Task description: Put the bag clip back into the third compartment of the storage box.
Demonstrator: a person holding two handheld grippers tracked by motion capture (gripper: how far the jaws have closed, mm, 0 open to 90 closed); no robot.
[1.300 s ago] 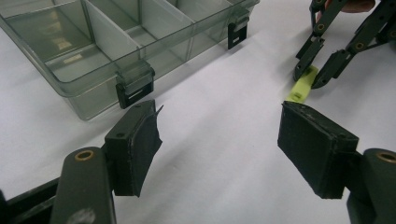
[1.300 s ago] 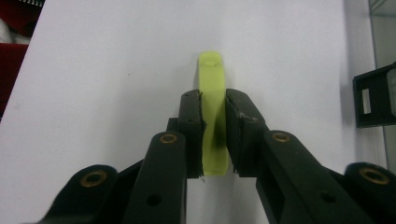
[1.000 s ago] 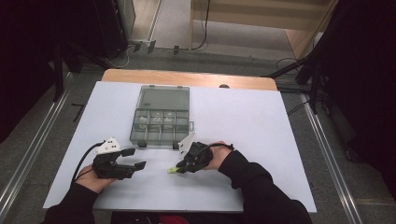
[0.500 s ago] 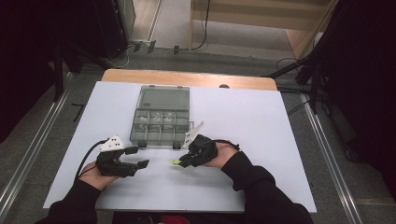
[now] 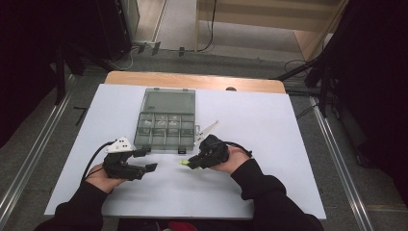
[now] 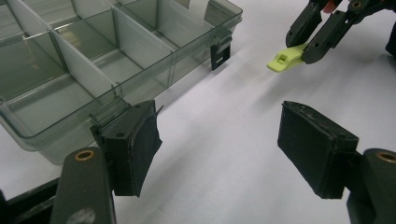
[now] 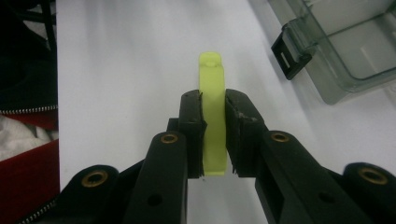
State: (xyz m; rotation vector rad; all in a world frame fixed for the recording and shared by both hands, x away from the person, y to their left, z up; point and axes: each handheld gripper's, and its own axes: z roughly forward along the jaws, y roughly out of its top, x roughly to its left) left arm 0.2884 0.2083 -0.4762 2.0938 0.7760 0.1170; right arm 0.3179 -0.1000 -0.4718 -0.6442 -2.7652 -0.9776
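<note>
**Yellow-green clip held, box compartments bare**

The right claw (image 7: 214,135) pinches a yellow-green plastic clip (image 7: 212,100) between its pads, the clip's tip jutting past them above the white counter (image 5: 269,125). Just beyond it lies the open compartment box (image 5: 166,126). The left claw (image 6: 219,149) stands spread, holding nothing, its one pad by the box's front latch (image 6: 109,111). Judged from this: pick-up done, placing into a compartment remains.

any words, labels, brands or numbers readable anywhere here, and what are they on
No text can be read in any view.
Yellow-green clip, held by the right gripper: a moulded slot and bump, no lettering.
Clear compartment box: pale specks on its lid and compartments, too small and blurred to read.
Left gripper: plain black fingers, no marks.
White table: bare of print.
</note>
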